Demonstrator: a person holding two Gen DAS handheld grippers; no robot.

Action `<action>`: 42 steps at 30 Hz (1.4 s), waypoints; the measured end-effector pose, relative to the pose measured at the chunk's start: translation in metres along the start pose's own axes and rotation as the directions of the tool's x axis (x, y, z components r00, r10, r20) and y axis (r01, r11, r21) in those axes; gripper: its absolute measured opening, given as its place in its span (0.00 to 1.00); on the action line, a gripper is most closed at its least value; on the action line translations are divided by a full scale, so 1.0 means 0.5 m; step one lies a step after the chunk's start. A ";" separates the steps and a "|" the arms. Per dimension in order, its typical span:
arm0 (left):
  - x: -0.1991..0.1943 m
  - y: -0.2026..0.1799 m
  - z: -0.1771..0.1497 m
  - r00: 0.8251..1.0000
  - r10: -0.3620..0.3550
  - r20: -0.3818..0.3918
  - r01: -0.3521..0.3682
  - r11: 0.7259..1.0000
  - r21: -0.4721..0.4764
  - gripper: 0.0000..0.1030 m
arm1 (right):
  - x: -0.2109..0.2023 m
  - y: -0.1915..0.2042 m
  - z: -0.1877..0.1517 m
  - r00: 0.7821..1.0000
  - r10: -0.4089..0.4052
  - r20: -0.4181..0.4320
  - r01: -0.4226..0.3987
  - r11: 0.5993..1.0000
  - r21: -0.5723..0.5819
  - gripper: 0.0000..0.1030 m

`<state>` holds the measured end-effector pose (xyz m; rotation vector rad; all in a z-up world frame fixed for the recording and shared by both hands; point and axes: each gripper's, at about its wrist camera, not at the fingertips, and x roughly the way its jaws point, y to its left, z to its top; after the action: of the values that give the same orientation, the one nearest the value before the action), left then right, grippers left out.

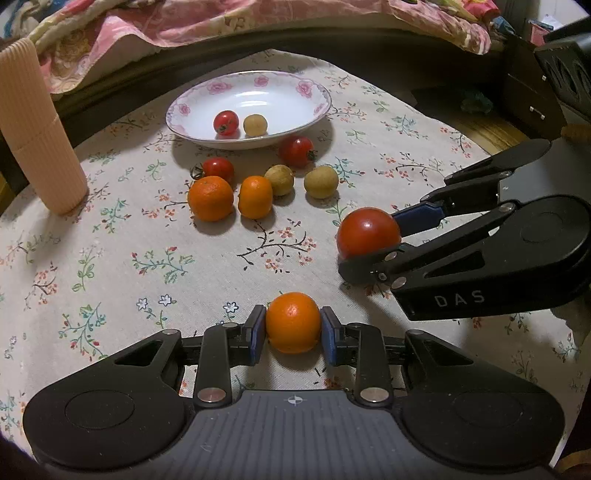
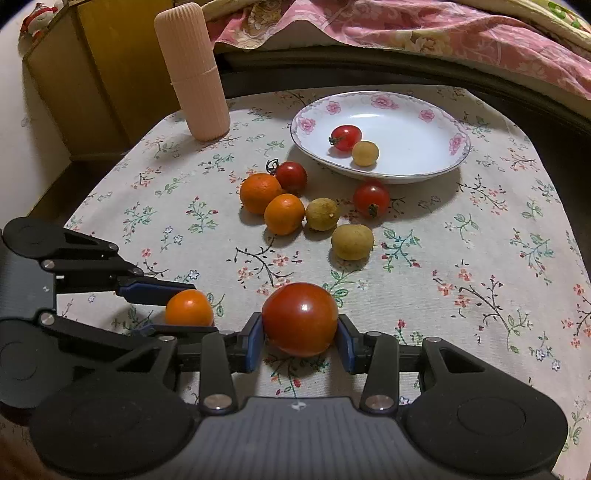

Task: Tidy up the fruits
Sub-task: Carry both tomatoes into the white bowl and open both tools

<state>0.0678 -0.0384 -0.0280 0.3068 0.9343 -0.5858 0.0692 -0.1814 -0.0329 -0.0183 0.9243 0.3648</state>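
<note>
My left gripper (image 1: 293, 326) is shut on a small orange (image 1: 293, 322), low over the floral cloth; the right wrist view shows this orange (image 2: 189, 307) at lower left. My right gripper (image 2: 300, 334) is shut on a red tomato (image 2: 300, 318), seen from the left wrist as a tomato (image 1: 368, 231) at the right. A white rose-rimmed plate (image 1: 306, 88) at the back holds one cherry tomato (image 1: 226, 122) and one longan (image 1: 255, 124). In front of the plate lie two oranges (image 1: 211, 198), two tomatoes (image 1: 296, 150) and two longans (image 1: 321, 181).
A tall ribbed peach container (image 1: 37, 133) stands at the table's left. A pink floral blanket (image 1: 221, 22) lies on a bed behind the table. A yellow cabinet (image 2: 92, 74) is beyond the left edge. Dark furniture (image 1: 535, 96) sits at the far right.
</note>
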 end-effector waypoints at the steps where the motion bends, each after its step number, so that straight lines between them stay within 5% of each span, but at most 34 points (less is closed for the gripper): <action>1: -0.001 0.001 0.001 1.000 -0.001 0.003 0.001 1.000 -0.007 0.38 | 0.000 0.000 0.001 1.000 -0.002 0.000 0.002 1.000 0.001 0.42; 28: -0.004 0.058 0.170 0.982 0.077 0.170 -0.062 0.994 -0.094 0.37 | -0.013 -0.075 0.138 0.984 -0.089 0.155 0.065 0.986 0.151 0.42; 42: 0.067 0.079 0.232 0.976 0.065 0.210 -0.042 0.993 -0.113 0.36 | 0.033 -0.141 0.185 0.973 -0.154 0.172 0.115 0.969 0.217 0.42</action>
<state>0.1836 -0.0746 0.0103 0.1680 0.7449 -0.5054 0.1723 -0.2269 0.0003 0.1405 0.7653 0.1396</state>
